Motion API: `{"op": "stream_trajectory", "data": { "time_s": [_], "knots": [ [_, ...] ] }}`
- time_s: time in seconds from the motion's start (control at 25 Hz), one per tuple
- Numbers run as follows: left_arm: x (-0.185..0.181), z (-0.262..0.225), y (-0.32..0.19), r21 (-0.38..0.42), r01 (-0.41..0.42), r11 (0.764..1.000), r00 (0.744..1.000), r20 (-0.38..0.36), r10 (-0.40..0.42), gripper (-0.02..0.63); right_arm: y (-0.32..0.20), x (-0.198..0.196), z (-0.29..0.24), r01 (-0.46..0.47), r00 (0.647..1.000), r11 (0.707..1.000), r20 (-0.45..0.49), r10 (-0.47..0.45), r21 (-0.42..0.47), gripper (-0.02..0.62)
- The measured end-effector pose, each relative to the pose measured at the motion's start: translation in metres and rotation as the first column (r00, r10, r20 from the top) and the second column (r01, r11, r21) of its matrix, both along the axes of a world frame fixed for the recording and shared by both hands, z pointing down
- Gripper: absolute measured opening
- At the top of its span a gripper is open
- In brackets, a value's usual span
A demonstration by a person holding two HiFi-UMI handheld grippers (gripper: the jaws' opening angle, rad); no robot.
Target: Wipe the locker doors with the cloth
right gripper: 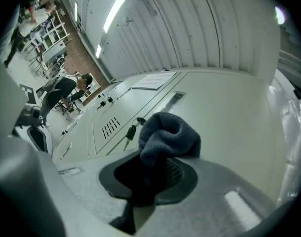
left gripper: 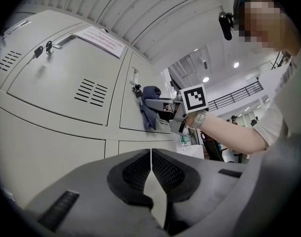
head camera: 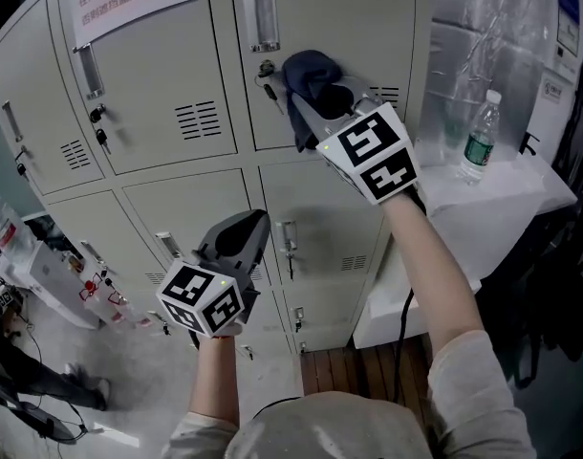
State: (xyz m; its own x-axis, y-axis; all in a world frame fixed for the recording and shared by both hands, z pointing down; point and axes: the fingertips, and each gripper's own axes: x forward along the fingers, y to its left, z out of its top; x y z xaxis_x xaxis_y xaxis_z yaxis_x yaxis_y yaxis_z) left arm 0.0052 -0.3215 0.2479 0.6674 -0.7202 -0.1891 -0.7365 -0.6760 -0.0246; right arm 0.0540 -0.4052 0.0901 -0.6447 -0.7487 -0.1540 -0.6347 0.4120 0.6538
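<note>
Grey lockers wall to wall: vents, handles, keys in locks. Nearest, down low: left tongs, clenched tight on nothing, well off the doors. Higher and further in: right tongs, clamped on the cloth, dark blue and bunched. Soft, light, limp stuff by the look of it, unlikely to slip and easy to squash flat. Best gripped mid-fold as here, with a fat wad left proud of the tips. Wad aimed straight at the upper door, just beside the keyed lock, seemingly touching. Long axis up-and-down: bunch on top, tail drooping below the tongs. Far right, a bottle on a white worktop.
</note>
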Motion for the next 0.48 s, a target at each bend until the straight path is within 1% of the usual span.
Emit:
{"op": "stream_trajectory", "data": {
  "time_s": [0.08,0.24,0.48],
  "knots": [
    [0.003,0.0,0.0,0.0,-0.006,1.0,1.0,0.001,0.006,0.006,-0.002,0.019,-0.003,-0.023,1.0,1.0,0.008,0.023,0.015,0.055],
    [0.006,0.001,0.001,-0.005,-0.011,1.0,1.0,0.005,0.011,0.006,-0.005,0.057,-0.004,-0.074,0.997,0.997,0.031,0.074,0.015,0.055],
    [0.014,0.0,0.002,-0.004,-0.027,1.0,1.0,-0.007,0.027,0.006,-0.009,0.115,-0.007,-0.165,0.985,0.986,0.064,0.163,0.025,0.06]
  ]
}}
